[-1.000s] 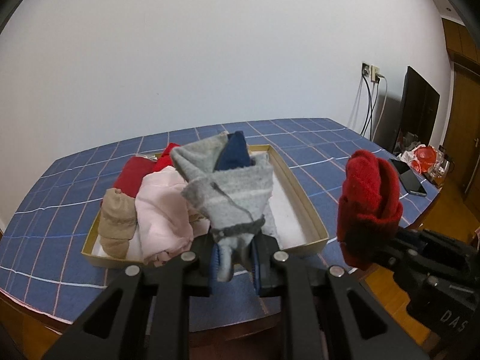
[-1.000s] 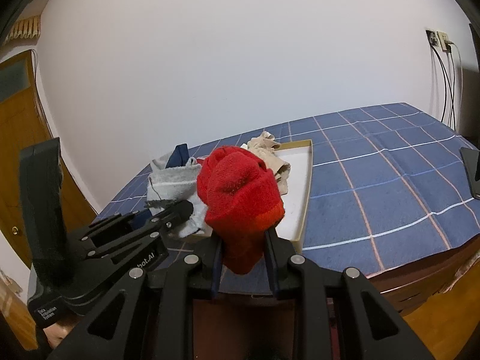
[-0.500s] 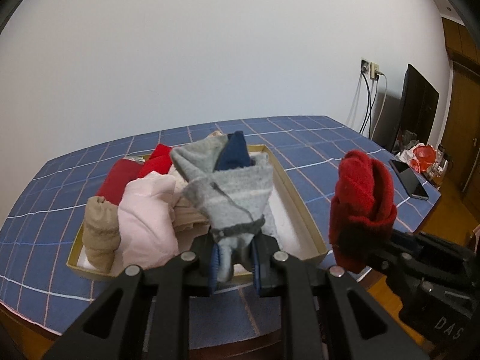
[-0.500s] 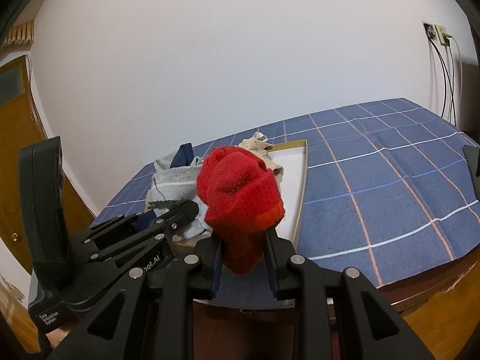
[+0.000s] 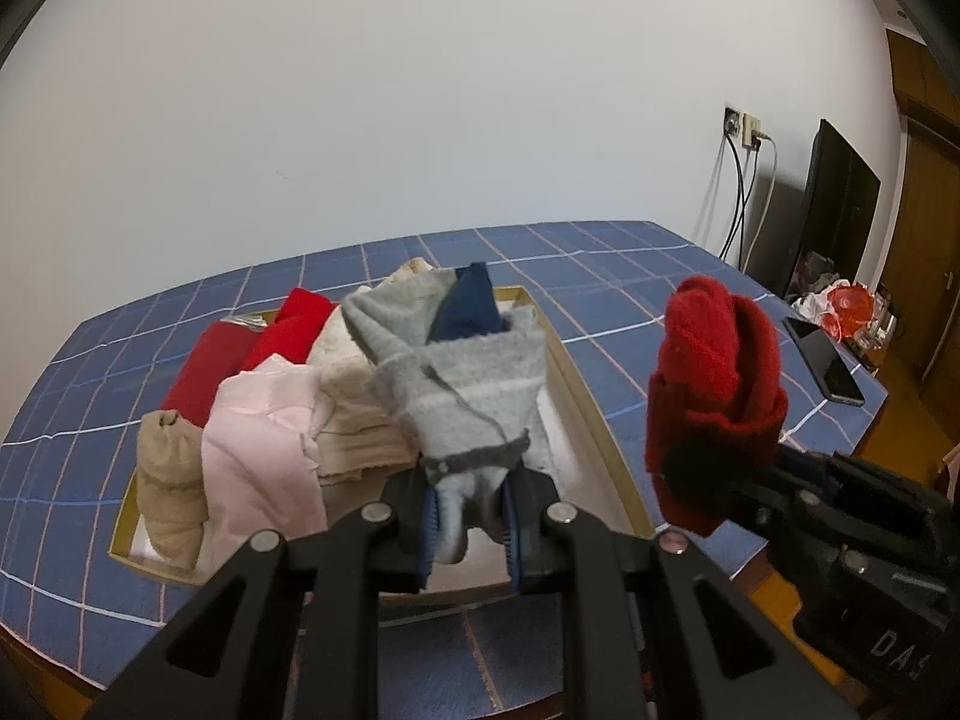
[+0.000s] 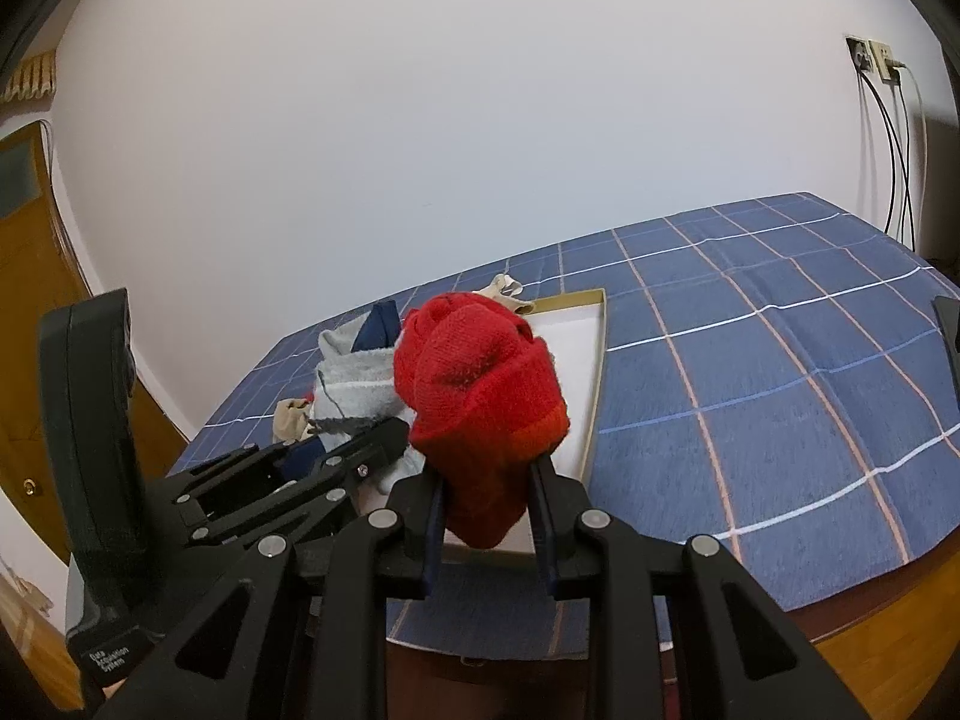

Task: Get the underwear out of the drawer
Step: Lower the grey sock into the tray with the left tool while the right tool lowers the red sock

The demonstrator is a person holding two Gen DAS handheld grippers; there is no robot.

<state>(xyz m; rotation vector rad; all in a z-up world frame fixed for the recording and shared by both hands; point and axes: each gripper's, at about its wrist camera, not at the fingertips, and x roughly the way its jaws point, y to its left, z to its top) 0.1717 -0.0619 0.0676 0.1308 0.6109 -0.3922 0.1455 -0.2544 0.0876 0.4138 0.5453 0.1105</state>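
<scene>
Both lifted clear of the drawer tray (image 5: 591,414): left hand-held gripper (image 5: 467,531) clamps grey sock bundle (image 5: 462,378), right hand-held gripper (image 6: 487,525) clamps red sock bundle (image 6: 480,396); next, set them beside the tray

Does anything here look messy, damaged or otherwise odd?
Nothing looks damaged or spilled. The shallow cardboard drawer tray sits on the blue checked tablecloth rather than in a cabinet, and the folded pink garment and beige cloth roll inside are heaped unevenly to one side.
</scene>
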